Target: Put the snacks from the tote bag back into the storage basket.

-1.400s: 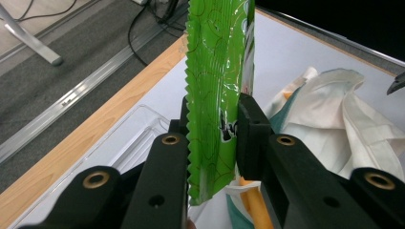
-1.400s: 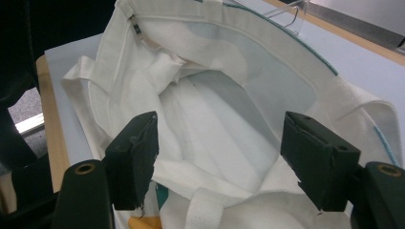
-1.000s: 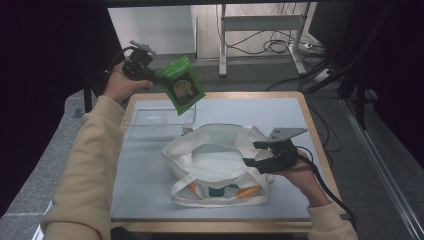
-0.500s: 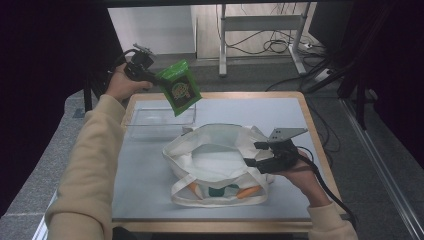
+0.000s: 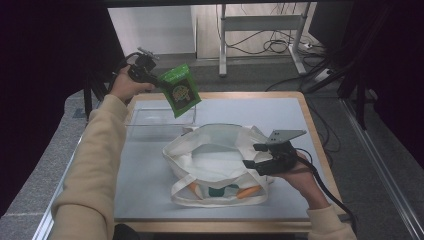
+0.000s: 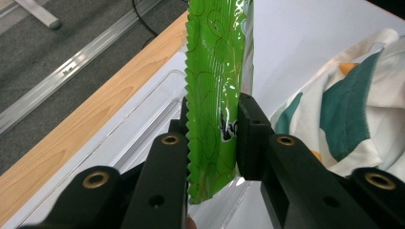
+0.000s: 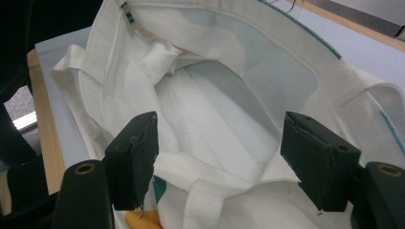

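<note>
The left gripper [image 5: 159,82], clamped on the green snack bag [image 5: 181,91], has moved lower toward the tote bag [image 5: 220,150]. The right gripper [image 5: 252,155], jaws wide, rests at the tote's rim, so dropping the snack in seems next.

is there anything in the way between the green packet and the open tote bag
Nothing visible blocks it. The green packet, clamped in the left gripper, hangs over the clear plastic tray. The white tote bag lies beside it, its mouth gaping open by the right gripper.

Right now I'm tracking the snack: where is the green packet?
In the high view the green packet hangs at far left, clamped in the left tool, above the clear tray and behind the tote bag.
</note>
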Demonstrator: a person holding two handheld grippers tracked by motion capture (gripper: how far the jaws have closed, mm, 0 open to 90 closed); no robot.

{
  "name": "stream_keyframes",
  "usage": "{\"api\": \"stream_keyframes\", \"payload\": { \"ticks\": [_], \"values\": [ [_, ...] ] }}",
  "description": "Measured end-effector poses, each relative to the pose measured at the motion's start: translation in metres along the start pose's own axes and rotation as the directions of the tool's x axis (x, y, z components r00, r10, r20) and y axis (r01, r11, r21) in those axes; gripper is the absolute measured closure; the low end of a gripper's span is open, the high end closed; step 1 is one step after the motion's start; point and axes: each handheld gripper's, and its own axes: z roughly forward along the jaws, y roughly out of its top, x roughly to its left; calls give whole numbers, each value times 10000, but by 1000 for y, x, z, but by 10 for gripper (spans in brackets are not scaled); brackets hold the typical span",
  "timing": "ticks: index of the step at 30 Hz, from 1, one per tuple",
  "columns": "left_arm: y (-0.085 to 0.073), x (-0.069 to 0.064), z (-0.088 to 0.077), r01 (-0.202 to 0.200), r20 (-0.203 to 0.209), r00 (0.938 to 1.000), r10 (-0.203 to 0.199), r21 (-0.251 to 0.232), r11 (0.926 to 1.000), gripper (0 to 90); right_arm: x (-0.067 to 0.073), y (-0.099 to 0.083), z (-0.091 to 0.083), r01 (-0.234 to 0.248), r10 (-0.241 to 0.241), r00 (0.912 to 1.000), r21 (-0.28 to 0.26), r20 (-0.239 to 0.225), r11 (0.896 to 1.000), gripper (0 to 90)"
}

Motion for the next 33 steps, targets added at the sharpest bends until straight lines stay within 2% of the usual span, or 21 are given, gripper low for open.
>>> {"api": "stream_keyframes", "payload": {
  "ticks": [5,11,13,23,33],
  "values": [
    [-5,9,6,119,-157,9998,-116,160,9998,766,3,-1,-2,1,-2,10000,19,46,10000,288],
    [-7,15,13,58,-285,9996,-46,415,9991,766,5,-3,-4,7,-8,10000,53,54,10000,286],
    [-7,18,12,-64,-299,9995,78,468,9989,766,6,-4,-4,-23,23,10000,45,73,10000,285],
    [-16,27,11,112,-371,9993,-95,468,9988,766,4,-5,-2,-57,56,10000,93,80,9999,285],
    [-19,28,31,-33,-426,9991,75,998,9950,765,4,-5,2,-40,39,10000,209,65,9998,285]
  ]
}}
